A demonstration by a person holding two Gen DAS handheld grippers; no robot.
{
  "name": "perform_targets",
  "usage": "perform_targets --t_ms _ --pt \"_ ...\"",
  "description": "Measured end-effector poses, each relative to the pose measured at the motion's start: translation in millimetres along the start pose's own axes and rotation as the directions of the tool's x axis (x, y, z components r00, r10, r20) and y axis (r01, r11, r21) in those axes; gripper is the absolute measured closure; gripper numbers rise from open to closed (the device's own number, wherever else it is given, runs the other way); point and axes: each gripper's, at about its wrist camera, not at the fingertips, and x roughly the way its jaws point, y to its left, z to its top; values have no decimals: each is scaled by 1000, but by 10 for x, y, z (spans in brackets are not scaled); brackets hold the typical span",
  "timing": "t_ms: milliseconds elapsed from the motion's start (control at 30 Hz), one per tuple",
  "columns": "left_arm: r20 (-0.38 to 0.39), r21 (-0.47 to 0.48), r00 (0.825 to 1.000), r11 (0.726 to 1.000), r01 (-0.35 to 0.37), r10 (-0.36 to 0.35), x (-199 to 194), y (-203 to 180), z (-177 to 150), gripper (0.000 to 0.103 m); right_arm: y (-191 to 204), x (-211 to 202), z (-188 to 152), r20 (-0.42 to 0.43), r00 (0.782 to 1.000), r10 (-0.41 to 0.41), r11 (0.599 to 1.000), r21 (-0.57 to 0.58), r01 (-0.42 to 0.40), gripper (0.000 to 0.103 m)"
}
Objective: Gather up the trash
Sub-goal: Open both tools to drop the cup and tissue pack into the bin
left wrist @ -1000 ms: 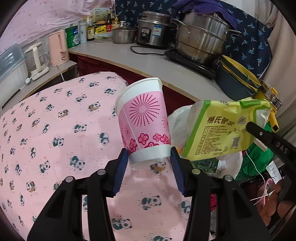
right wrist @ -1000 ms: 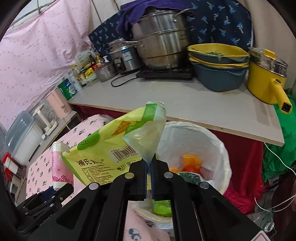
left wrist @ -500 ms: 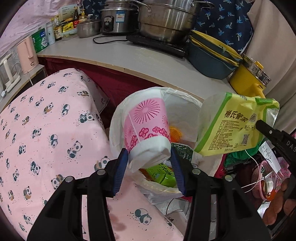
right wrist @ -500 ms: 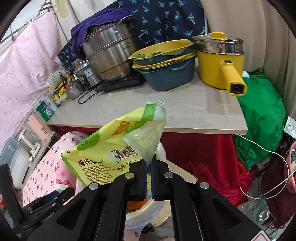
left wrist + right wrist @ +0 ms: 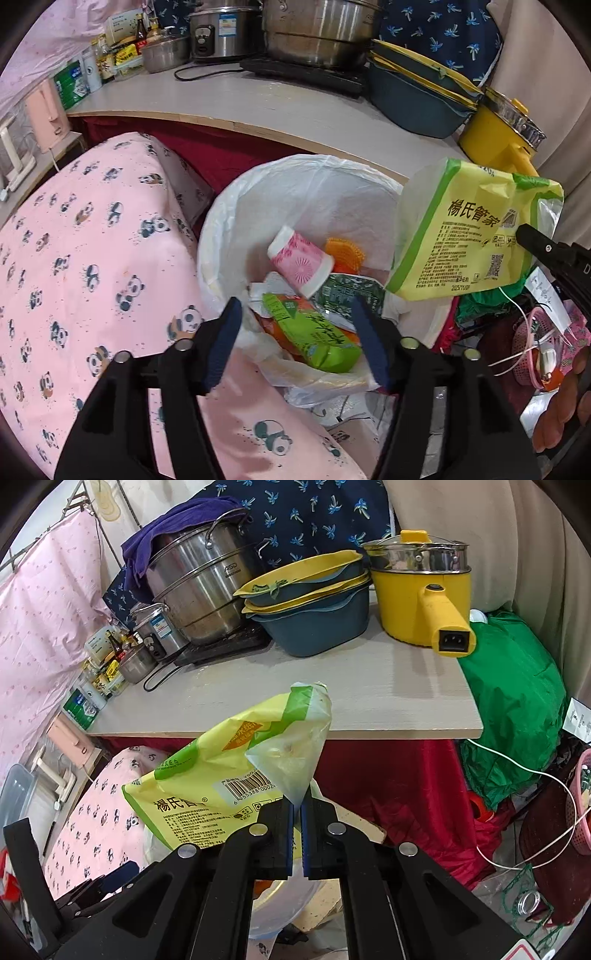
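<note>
- The left claw (image 5: 295, 339) is held over the white-lined trash bin (image 5: 221, 236), and its jaws are opening, with nothing pressed between the pads.
- The pink paper cup (image 5: 301, 260) is seen inside the bin, lying on its side beyond the claw tips and apart from them, on other wrappers.
- A green packet (image 5: 314, 334) is seen between the two fingers, lower down in the bin.
- The right claw (image 5: 297, 821) is closed tight on a corner of the yellow-green bag (image 5: 221, 771).
- In the left view this bag is held beside the right rim of the bin, not inside it.
- The surface (image 5: 351, 690) behind carries pots.
</note>
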Motion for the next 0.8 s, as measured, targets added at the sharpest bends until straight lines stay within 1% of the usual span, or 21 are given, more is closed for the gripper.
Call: perform_targets --t_ms 167,367,600,700,800 --pt "25 -11 999 999 -46 46 -77 129 -6 36 182 117 -41 -24 999 26 1000 -10 -27 98" --pt "42 -47 995 995 -85 87 -148 324 -18 33 473 241 -82 -49 997 53 997 -55 -55 97" --pt "50 -64 991 991 -119 122 -180 475 -52 31 721 292 -123 -62 996 69 993 -92 -75 84" --pt "51 -73 991 990 -120 124 -200 507 -63 31 794 266 -137 -55 996 71 991 -108 -76 72" --pt "56 -76 990 989 -126 130 -235 523 -69 29 833 218 -141 -46 996 72 990 -115 -77 70"
